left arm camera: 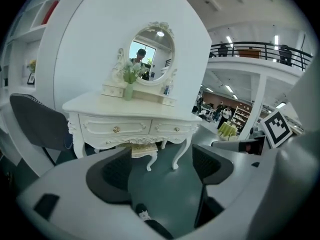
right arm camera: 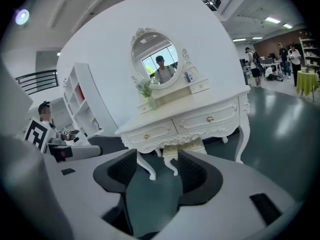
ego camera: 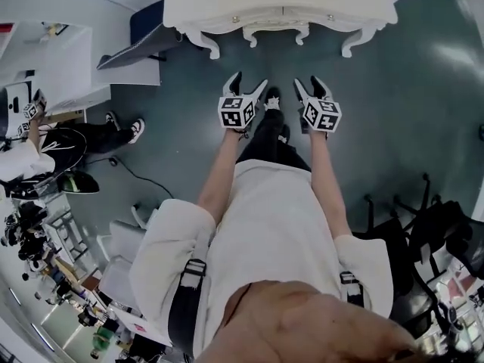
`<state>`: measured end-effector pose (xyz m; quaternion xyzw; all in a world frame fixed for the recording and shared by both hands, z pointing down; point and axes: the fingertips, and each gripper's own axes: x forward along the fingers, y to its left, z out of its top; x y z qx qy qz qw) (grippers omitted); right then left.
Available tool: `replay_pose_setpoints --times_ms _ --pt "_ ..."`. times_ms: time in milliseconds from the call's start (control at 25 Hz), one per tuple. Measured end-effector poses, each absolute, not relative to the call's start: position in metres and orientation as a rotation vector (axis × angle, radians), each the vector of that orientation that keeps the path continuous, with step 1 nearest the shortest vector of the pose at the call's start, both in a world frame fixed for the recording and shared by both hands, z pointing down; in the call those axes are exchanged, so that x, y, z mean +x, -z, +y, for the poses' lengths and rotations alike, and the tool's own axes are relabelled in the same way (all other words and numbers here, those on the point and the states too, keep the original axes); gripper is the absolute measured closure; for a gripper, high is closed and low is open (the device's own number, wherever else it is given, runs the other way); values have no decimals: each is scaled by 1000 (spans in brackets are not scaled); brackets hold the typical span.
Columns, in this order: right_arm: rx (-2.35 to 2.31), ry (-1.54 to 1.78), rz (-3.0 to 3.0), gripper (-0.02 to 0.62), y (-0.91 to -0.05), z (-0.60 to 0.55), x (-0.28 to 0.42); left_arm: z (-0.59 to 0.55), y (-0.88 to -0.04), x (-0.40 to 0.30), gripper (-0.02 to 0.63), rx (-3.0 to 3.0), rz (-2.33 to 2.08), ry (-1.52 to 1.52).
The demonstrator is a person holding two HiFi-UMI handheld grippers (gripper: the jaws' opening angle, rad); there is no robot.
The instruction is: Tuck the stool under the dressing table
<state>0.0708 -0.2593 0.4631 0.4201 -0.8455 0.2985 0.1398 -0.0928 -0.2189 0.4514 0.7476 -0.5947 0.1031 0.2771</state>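
The white dressing table (ego camera: 280,6) stands at the top of the head view, with an oval mirror (left arm camera: 152,54) on it. The small white stool (ego camera: 276,32) sits beneath it between the table legs; only its front edge and legs show. In the left gripper view the stool (left arm camera: 145,151) shows under the drawers, and likewise the stool (right arm camera: 182,149) in the right gripper view. My left gripper (ego camera: 248,84) and right gripper (ego camera: 309,85) hover side by side over the floor, a short way in front of the table. Both are open and hold nothing.
A grey chair (ego camera: 144,32) stands left of the table, beside a white shelf unit (ego camera: 60,59). A person (ego camera: 76,138) sits at the far left. Black chairs (ego camera: 423,225) crowd the lower right. Dark green floor (ego camera: 393,89) stretches right of the table.
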Motion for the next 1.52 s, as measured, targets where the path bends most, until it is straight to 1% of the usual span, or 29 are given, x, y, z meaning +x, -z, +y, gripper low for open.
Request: replay_pose_setpoints --times_ms 200,480,680,720,800,840,880,920,960,1040,1160,1360,1520 --pt "1173 -878 -2429 322 -444 -214 78 -183 -439 -90 216 1974 -1582 -299" --pt "1220 -902 -2402 322 -439 -187 107 -160 -427 -90 220 1999 -1576 -345" --pt "1182 -919 -2411 322 -445 -168 106 -148 -425 -100 233 2009 -1592 -371" --pt "1176 -912 -2414 322 -446 -169 106 -148 -425 -101 244 2008 -1597 -367" --pt "1180 -898 -2417 325 -445 -171 105 -147 -426 -104 297 2013 -1608 -372" --pt "1186 -889 -2419 337 -443 -173 105 -146 -425 -105 321 2015 -1614 -378" --pt "1193 -880 -2421 369 -441 -175 106 -145 -425 -106 349 2016 -1620 -384" --pt "1201 -871 -2422 415 -440 -176 106 -144 -425 -106 384 2018 -1625 -388" --pt "1209 -867 -2423 440 -439 -176 107 -143 -425 -106 410 2019 -1627 -394" --pt "1219 -872 -2426 469 -438 -177 108 -142 -428 -105 450 2019 -1632 -415" --pt "1209 -863 -2420 515 -441 -184 107 -144 -430 -106 543 2006 -1644 -416" --pt "1188 -874 -2412 545 -442 -181 102 -137 -429 -103 591 2003 -1613 -365" --pt "1181 -907 -2418 551 -443 -183 102 -139 -431 -100 591 2011 -1591 -350"
